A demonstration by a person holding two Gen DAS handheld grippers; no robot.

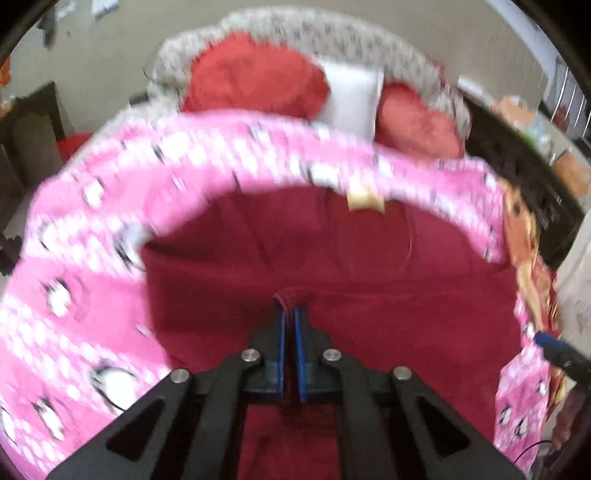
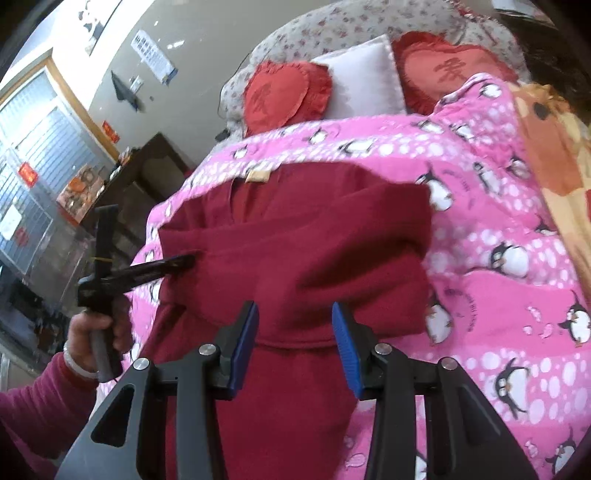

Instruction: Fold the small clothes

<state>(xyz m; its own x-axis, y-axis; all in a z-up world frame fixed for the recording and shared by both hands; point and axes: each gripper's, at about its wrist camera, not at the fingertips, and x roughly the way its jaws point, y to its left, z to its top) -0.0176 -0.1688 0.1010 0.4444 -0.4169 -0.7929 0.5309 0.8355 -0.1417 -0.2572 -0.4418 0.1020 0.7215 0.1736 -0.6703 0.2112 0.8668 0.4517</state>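
The dark red fleece garment (image 2: 295,258) lies on the pink penguin-print quilt (image 2: 498,240). Left gripper (image 1: 290,314) pinches its fold at nine o'clock; right gripper (image 2: 295,321) hovers wide apart, empty.

A bed (image 2: 295,29) with a floral sheet carried everything. A pink penguin quilt (image 2: 498,229) covered most of it, and a dark red garment (image 2: 314,251) lay on the quilt. At the head, a white pillow (image 2: 365,81) sat between two red heart cushions (image 2: 284,96), touching both.
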